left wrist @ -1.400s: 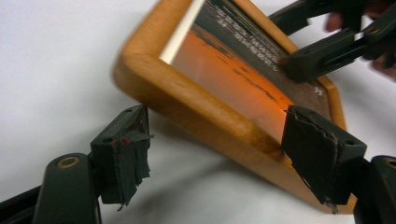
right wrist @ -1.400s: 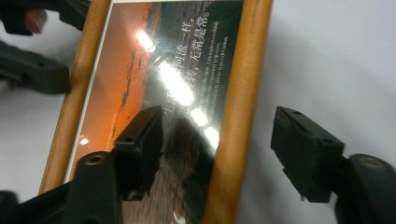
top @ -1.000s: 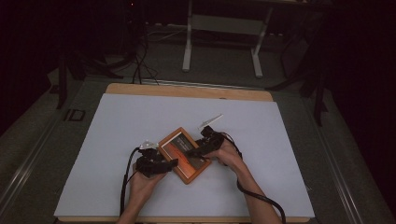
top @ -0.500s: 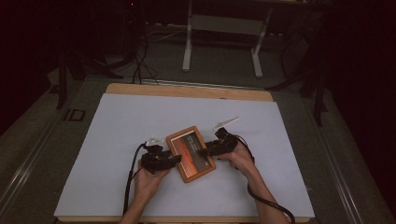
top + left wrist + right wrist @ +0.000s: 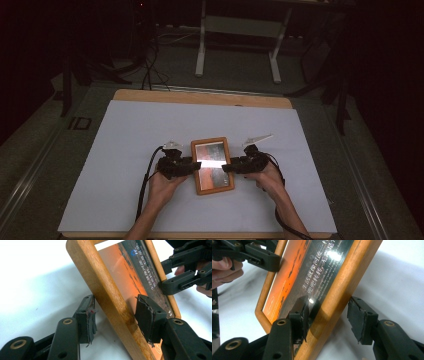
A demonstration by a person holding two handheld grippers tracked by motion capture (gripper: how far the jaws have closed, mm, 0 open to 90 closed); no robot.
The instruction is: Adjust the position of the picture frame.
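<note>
A wooden picture frame [image 5: 212,165] lies flat near the front middle of the white table [image 5: 125,145]. Both forearms reach forward, flanking it: the left gripper [image 5: 192,166] and right gripper [image 5: 227,167] point inward, each straddling a side rail. Their jaws have just been closing, with gaps left at the outer pads.

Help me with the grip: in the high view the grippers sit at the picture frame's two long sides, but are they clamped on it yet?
Observer: Not yet. The left gripper has just been closing its jaws, with one wooden side of the picture frame between them, but the pad over the glass stands off the wood.
Operator: And the right one?
Observer: The right gripper has been closing astride the opposite side; its outer pad is clear of the wood.
Operator: What's behind the glare on the glass?
Observer: An orange print with lines of white Chinese text.
</note>
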